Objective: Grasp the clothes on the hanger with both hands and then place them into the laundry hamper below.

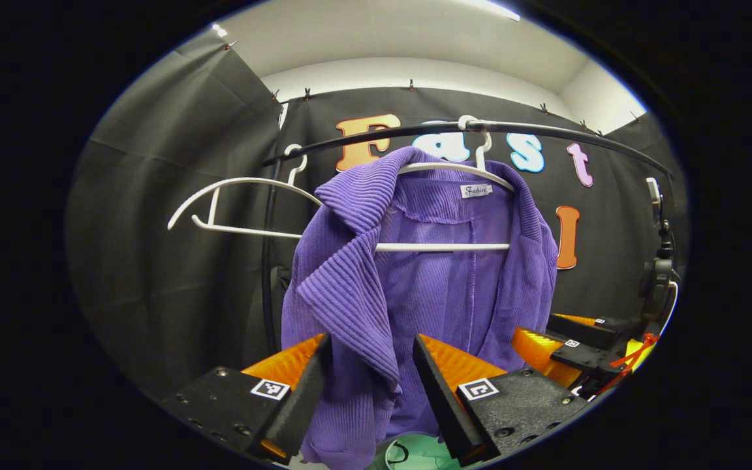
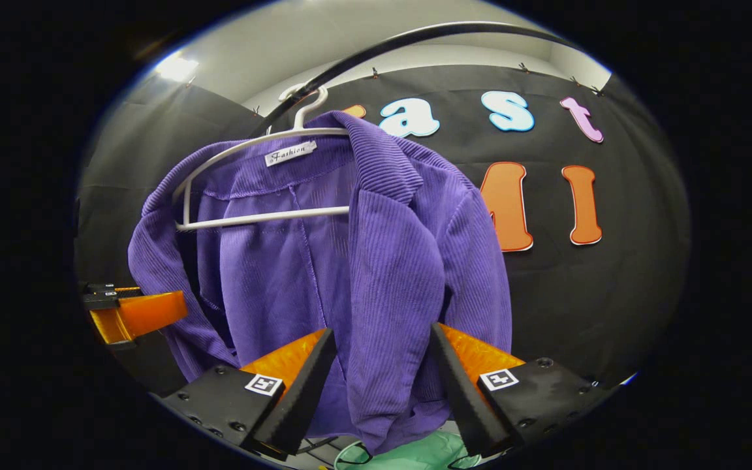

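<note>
A: Left gripper view first: where is the garment?

B: The purple jacket [image 1: 415, 274] hangs on a white hanger [image 1: 444, 247] hooked over a black rail [image 1: 546, 130]. A second white hanger [image 1: 232, 209], bare, hangs farther along the same rail.

A: And the left gripper [image 1: 371, 385]?

B: Its two fingers stand apart, one on each side of the jacket's front panel. The fabric drops between them, but neither pad visibly presses on it.

A: Is the other tool visible from there?

B: Yes, the right gripper [image 1: 568, 346] shows at the jacket's far edge, orange and black, near the cloth.

A: What does the right gripper view give?

B: The purple jacket [image 2: 350, 261] again, on its white hanger [image 2: 258, 215] under the black rail [image 2: 415, 36]. The right gripper [image 2: 381, 382] also has its fingers spread, the other front panel hanging down in the gap. The left gripper [image 2: 134, 316] appears beside the sleeve; whether it touches cannot be told.

A: The hamper?

B: A pale green edge [image 1: 415, 454] shows below the jacket's hem, and the same pale green edge [image 2: 408, 454] lies under the cloth in the right gripper view. Whether that is the hamper cannot be told.
</note>
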Demonstrator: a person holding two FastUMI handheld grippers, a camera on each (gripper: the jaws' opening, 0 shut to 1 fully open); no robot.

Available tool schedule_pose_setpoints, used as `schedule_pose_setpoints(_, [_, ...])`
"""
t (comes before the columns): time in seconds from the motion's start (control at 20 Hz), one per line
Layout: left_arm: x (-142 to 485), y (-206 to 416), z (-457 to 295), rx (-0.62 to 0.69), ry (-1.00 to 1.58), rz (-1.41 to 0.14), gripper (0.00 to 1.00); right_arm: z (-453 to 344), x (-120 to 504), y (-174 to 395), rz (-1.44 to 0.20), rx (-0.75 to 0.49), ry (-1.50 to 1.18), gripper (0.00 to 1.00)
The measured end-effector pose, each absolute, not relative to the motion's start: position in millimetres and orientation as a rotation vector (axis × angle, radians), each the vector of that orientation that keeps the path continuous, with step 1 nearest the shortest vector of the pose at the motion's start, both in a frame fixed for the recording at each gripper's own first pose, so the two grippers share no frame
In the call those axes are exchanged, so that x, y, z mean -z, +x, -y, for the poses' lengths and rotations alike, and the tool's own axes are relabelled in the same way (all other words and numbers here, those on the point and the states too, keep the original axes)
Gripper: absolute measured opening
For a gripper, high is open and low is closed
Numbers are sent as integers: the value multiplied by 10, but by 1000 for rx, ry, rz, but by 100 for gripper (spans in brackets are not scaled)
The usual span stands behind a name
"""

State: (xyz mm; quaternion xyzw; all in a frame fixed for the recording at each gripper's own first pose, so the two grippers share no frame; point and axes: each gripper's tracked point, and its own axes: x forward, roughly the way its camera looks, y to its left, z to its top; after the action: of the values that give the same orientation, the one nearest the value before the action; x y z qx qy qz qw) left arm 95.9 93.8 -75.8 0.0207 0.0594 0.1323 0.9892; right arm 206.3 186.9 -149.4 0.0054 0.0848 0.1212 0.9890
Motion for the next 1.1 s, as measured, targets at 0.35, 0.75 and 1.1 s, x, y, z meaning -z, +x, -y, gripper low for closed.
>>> schedule_pose_setpoints(0.35, [840, 1121, -1117, -280, 47, -119, 16, -1851, 1587, 2387, -178, -201, 19, 46])
schedule_pose_setpoints(0.75, [771, 1034, -1078, -184, -6, -128, 0, -1526, 1427, 2415, -236, -277, 165, 8])
schedule_pose_setpoints(1.1, [570, 868, -1011, -162, 36, -114, 0, -1354, 1226, 2360, -280, -339, 191, 8])
